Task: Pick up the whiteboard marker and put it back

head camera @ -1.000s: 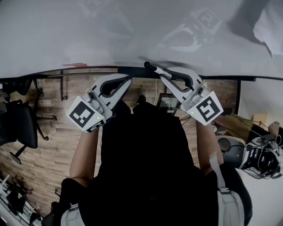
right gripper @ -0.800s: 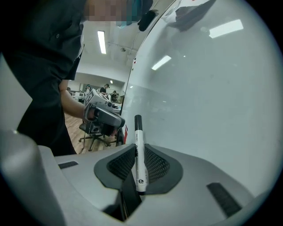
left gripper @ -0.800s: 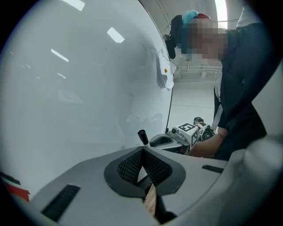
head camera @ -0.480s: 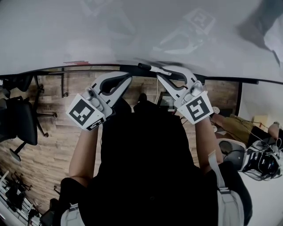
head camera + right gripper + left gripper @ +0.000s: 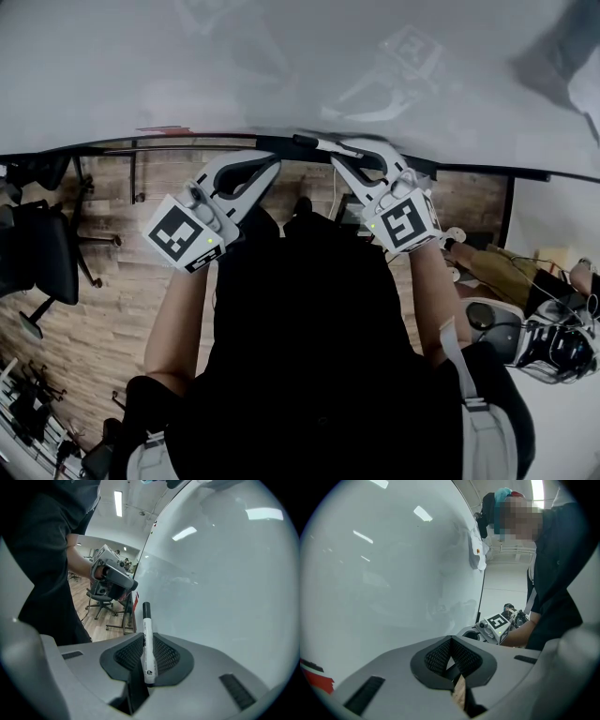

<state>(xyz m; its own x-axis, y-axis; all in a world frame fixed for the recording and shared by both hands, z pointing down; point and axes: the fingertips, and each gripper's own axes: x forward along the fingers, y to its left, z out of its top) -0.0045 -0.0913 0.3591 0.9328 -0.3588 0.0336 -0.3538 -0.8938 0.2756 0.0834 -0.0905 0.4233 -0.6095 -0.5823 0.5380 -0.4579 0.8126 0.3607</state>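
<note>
The whiteboard marker [image 5: 147,644], white with a black cap, is clamped between the jaws of my right gripper [image 5: 146,645], cap pointing forward along the whiteboard [image 5: 225,583]. In the head view the right gripper [image 5: 342,152] holds the marker [image 5: 314,142] at the whiteboard's [image 5: 281,66] lower edge, cap to the left. My left gripper [image 5: 267,167] hovers beside it at the same edge. Seen from the left gripper view, the left gripper [image 5: 451,656] is shut with nothing between its pads, close to the whiteboard [image 5: 384,573].
A red object [image 5: 164,132] lies along the board's lower edge at left. A white cloth [image 5: 477,550] hangs on the board's far side. Below are a wooden floor, black office chairs [image 5: 47,262] at left and a desk with cables [image 5: 553,347] at right.
The right gripper with the marker has shifted a little left and up toward the board's lower edge. The left gripper has barely moved.
</note>
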